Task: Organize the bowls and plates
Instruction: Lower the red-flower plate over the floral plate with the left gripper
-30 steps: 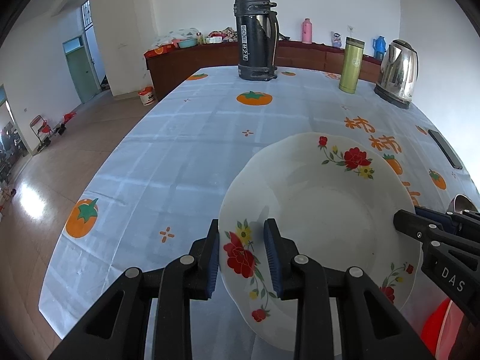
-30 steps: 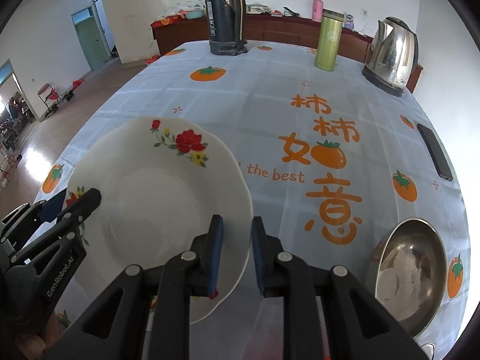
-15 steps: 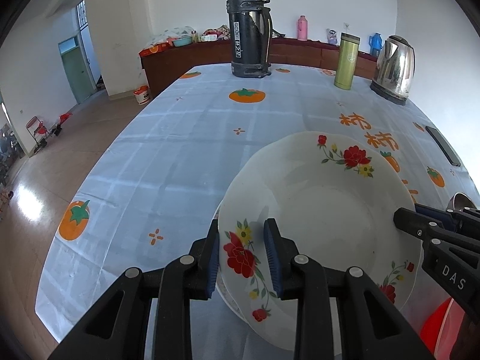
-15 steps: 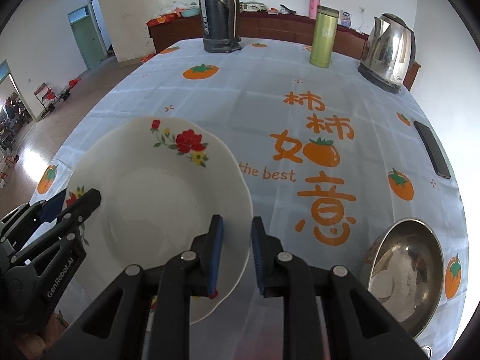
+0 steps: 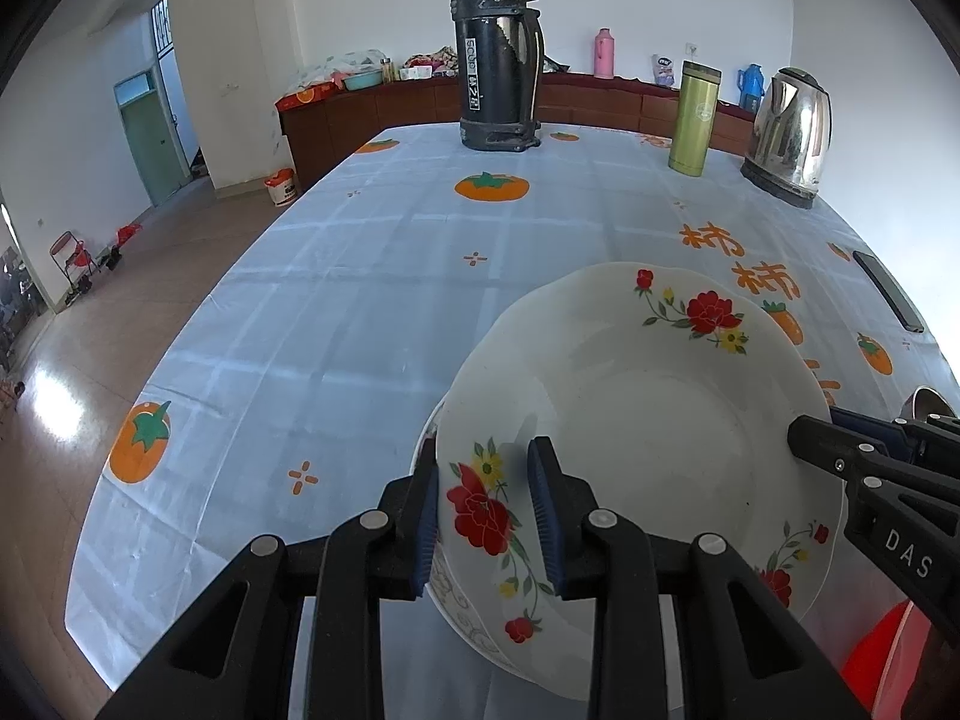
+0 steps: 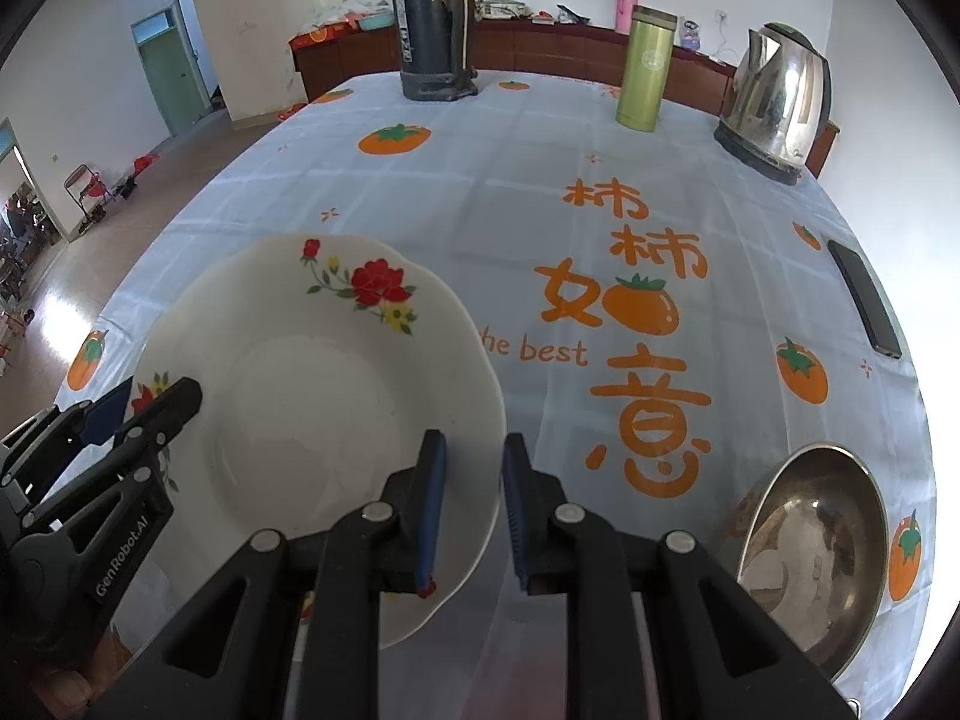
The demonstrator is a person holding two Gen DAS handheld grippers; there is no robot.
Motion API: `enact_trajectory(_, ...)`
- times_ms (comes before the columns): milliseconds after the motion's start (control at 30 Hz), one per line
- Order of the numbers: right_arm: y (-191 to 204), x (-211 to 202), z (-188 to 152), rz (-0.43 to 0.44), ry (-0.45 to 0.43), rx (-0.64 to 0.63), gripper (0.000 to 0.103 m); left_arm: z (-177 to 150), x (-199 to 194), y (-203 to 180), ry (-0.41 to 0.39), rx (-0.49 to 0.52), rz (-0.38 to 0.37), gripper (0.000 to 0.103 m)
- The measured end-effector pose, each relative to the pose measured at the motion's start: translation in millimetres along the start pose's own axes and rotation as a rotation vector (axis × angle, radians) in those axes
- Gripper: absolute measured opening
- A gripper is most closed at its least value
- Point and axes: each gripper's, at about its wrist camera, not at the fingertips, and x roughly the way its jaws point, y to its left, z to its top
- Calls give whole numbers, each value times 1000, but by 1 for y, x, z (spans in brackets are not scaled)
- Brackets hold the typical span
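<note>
A white plate with red flowers [image 5: 648,420] hangs low over the table, held by its rim from both sides. My left gripper [image 5: 486,516] is shut on its near left rim, one pad outside and one inside. At the opposite rim my right gripper [image 6: 471,510] is shut on the same plate [image 6: 312,396]. Each gripper also shows in the other's view: the right gripper [image 5: 840,450] and the left gripper [image 6: 144,408]. Under the held plate's left edge peeks the patterned rim of a second plate [image 5: 435,579]; the rest of it is hidden.
A steel bowl [image 6: 810,546] sits at the near right. A black phone [image 6: 864,300] lies near the right edge. At the far end stand a kettle [image 6: 774,102], a green tumbler [image 6: 645,72] and a black flask [image 6: 432,30]. The tablecloth [image 6: 510,192] covers the table.
The rim of a second plate has come into view under the held plate's left edge. Both grips on the floral plate are unchanged.
</note>
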Motion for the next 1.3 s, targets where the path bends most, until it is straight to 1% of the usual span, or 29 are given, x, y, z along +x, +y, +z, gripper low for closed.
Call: enact_trajectory(1300,5,15,4,-1,18,-9,19,-1,16,8,38,-24,-10,31)
